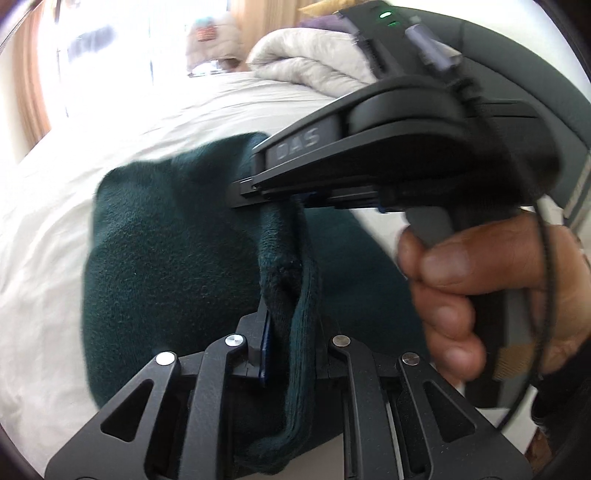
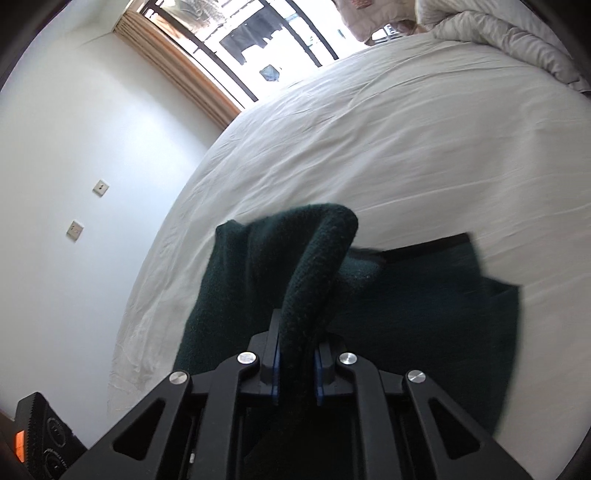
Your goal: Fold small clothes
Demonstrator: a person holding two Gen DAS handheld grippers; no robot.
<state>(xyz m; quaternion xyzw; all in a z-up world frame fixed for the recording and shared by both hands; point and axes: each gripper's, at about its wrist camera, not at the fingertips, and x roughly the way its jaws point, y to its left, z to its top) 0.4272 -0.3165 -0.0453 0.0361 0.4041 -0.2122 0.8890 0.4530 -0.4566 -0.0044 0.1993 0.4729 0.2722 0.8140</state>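
Left wrist view: the left tongs (image 1: 286, 332) are pinching a bunched edge of a dark green fleece garment (image 1: 166, 240), which hangs lifted above the white bed sheet (image 1: 110, 147). To the right, a hand (image 1: 480, 295) grips the handle of the right tongs (image 1: 255, 192), whose tips are clamped on the same fabric further along. In the right wrist view, the right tongs (image 2: 295, 354) are pressed on a rolled fold of the garment (image 2: 424, 295); the remainder drapes down onto the sheet (image 2: 369, 129). A rumpled duvet (image 2: 498, 33) lies at the far right of the bed.
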